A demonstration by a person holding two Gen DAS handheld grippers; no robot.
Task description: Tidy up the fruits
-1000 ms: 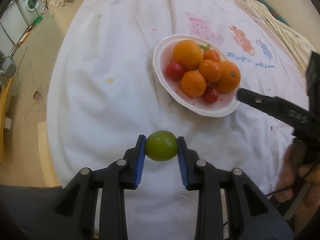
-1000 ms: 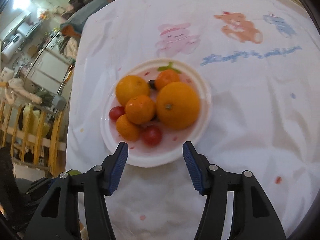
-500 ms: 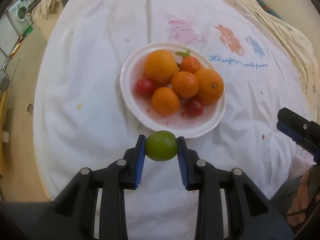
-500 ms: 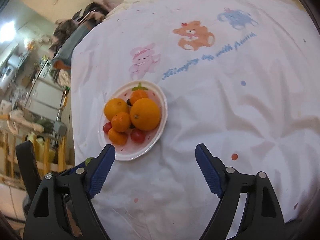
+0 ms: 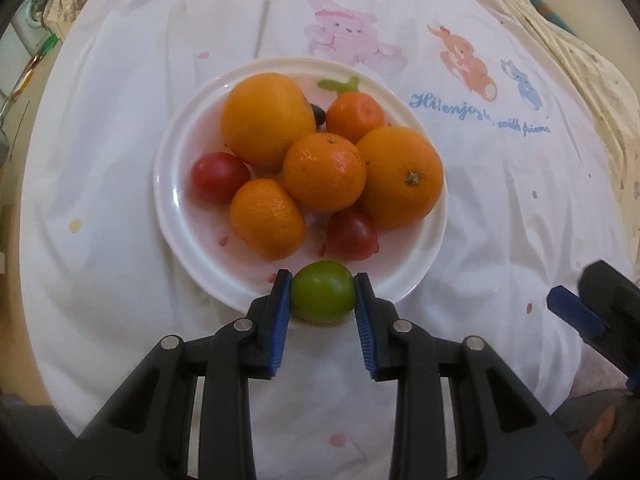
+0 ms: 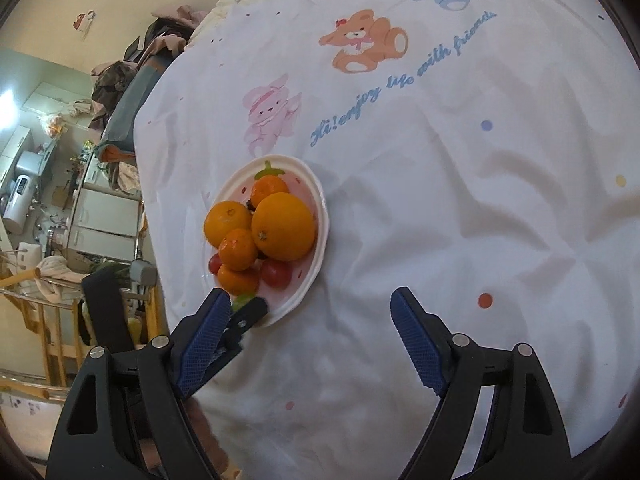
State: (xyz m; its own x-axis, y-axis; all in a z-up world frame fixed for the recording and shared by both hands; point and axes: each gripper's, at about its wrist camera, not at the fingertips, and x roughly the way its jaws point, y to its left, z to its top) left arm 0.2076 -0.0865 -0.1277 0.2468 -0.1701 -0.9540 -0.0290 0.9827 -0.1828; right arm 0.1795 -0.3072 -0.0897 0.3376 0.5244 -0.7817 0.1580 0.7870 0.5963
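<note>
While the left gripper [image 5: 322,298] clamps the green fruit [image 5: 322,297] over the near rim of the plate [image 5: 176,200], the right gripper [image 6: 310,338] waits wide open and empty. I judge the placing step is in hand; next it needs lowering into the free near spot, then opening.

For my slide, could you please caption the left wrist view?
Left gripper holds a green fruit at the near rim of a white plate of oranges and red fruits.

The plate [image 5: 412,280] is viewed closely from the left wrist; from the right wrist, it [image 6: 316,240] is seen farther off.
</note>
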